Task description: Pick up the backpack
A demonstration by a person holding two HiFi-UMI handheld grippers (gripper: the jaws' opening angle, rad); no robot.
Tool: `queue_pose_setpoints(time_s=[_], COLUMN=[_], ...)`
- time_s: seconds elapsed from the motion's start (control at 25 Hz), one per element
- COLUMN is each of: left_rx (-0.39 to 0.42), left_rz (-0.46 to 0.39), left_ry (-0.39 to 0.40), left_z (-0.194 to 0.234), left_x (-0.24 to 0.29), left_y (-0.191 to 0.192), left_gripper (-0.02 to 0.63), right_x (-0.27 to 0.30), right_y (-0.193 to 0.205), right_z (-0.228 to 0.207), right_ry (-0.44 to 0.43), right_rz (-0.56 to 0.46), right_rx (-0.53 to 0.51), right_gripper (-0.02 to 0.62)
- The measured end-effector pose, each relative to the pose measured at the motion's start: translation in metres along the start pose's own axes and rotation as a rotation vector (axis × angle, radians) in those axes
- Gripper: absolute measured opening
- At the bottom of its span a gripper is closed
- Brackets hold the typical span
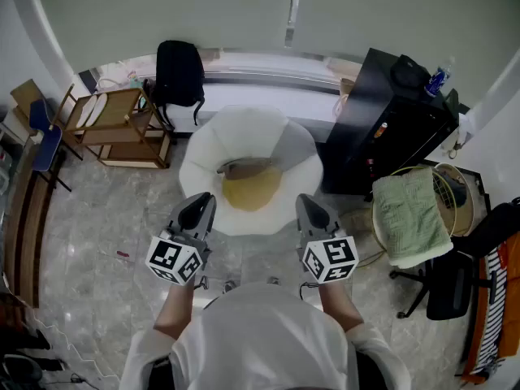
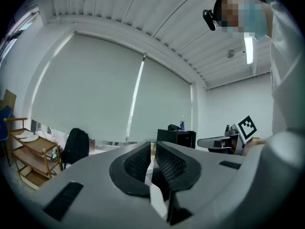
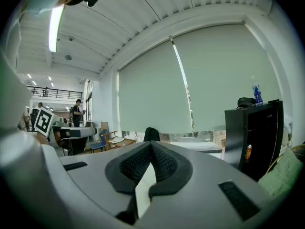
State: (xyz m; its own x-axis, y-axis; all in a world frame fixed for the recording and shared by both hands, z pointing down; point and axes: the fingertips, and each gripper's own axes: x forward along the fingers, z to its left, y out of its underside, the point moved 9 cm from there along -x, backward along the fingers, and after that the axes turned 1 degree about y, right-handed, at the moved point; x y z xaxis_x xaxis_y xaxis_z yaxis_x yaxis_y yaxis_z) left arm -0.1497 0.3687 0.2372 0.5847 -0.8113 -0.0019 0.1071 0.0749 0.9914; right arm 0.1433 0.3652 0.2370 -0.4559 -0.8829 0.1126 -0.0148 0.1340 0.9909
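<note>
A black backpack (image 1: 179, 73) stands upright on the window ledge at the back, left of centre. It also shows far off in the left gripper view as the backpack (image 2: 76, 146) and, small, in the right gripper view as the backpack (image 3: 151, 134). My left gripper (image 1: 197, 207) and right gripper (image 1: 310, 209) are held level side by side near me, over the front rim of a white round chair (image 1: 203, 165). Both are shut with nothing between their jaws, well short of the backpack.
A yellow cushion (image 1: 251, 190) lies in the white chair. A wooden shelf rack (image 1: 122, 128) stands left of the backpack. A black cabinet (image 1: 390, 128) with a bottle on top is at the right. A green towel (image 1: 412, 216) drapes a round basket beside an office chair.
</note>
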Motion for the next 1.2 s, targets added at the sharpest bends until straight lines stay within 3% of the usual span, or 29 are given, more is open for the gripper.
queue_pose_setpoints(time_s=[0.56,1.2], left_rx=[-0.018,-0.026], left_rz=[0.006,0.007], left_ry=[-0.028,-0.111], left_z=[-0.013,-0.048], left_x=[0.006,0.02], left_y=[0.007,0.03], left_gripper=[0.061,0.061], right_x=[-0.005,-0.017], right_y=[0.003,0.022], right_z=[-0.014,-0.065], right_ry=[-0.042,-0.072], right_rz=[-0.053,0.014], right_rx=[0.056,0.06], right_gripper=[0.029,0.029])
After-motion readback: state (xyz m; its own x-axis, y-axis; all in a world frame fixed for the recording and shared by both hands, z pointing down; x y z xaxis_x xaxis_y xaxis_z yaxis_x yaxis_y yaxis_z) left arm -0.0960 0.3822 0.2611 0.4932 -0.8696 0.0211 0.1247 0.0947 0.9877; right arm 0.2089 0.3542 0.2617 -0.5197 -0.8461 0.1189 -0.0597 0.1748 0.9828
